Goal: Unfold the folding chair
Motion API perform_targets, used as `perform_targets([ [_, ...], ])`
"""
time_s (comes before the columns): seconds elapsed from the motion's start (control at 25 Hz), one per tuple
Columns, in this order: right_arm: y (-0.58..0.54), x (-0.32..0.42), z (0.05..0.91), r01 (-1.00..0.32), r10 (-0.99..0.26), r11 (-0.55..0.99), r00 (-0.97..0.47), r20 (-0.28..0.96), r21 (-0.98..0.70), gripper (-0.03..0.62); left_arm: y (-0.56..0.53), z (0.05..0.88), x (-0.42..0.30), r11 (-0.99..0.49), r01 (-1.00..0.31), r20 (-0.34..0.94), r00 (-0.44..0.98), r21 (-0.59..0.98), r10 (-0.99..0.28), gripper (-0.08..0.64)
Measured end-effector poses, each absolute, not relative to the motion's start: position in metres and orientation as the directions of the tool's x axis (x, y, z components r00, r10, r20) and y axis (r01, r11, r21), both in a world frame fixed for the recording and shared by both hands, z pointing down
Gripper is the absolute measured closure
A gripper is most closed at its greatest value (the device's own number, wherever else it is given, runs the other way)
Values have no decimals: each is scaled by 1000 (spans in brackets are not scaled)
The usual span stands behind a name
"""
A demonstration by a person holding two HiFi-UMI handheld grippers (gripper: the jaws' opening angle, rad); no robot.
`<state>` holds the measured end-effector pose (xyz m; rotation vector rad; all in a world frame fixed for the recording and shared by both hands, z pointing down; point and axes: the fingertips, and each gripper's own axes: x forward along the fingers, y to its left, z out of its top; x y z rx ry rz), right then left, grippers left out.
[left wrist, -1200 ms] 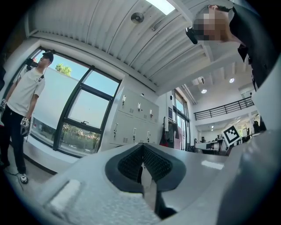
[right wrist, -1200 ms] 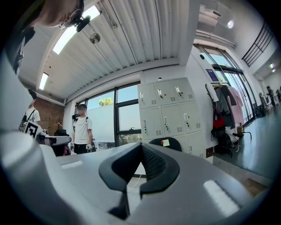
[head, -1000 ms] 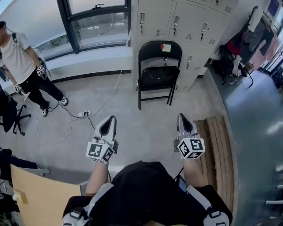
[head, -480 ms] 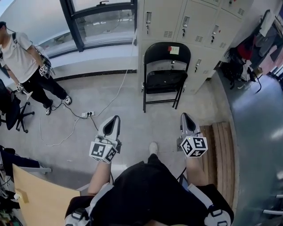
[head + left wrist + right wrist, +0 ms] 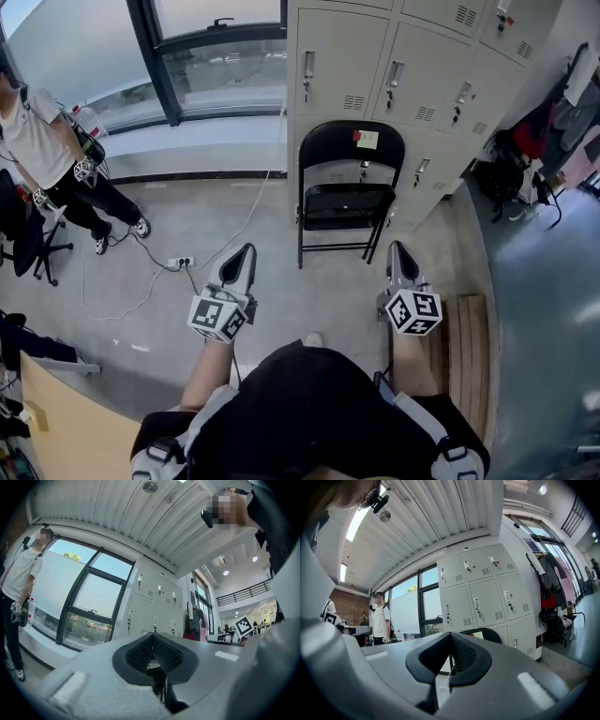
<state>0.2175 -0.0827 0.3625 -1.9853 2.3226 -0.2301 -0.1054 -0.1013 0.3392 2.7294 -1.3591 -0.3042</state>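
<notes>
Against the grey lockers (image 5: 394, 84) stands the black folding chair (image 5: 349, 159), untouched, its seat seemingly not yet flat. The left gripper (image 5: 246, 251) and right gripper (image 5: 397, 247) hang short of it, fingers pressed together on nothing. All of the unfolding is left to do.

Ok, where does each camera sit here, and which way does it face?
Head view: on the head, facing steeply down at chair and lockers; shows left gripper, right gripper, forearms, torso.
Left gripper view: on that gripper, looking ahead along shut jaws toward window and lockers; torso upper right.
Right gripper view: likewise, toward lockers and chair; head upper left.
Shared: lockers and bystander in all three.
</notes>
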Motion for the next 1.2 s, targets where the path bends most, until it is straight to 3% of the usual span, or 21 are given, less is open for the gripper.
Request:
perform_targets([
  [0.52, -149, 271, 399, -959, -977, 154, -183, 107, -237, 586, -161, 361, -41, -590, -791, -82, 585, 162, -807, 558],
  [1.2, -234, 272, 424, -964, -981, 70, -113, 156, -258, 586, -279, 389, -38, -650, -739, -41, 655, 176, -755, 558],
])
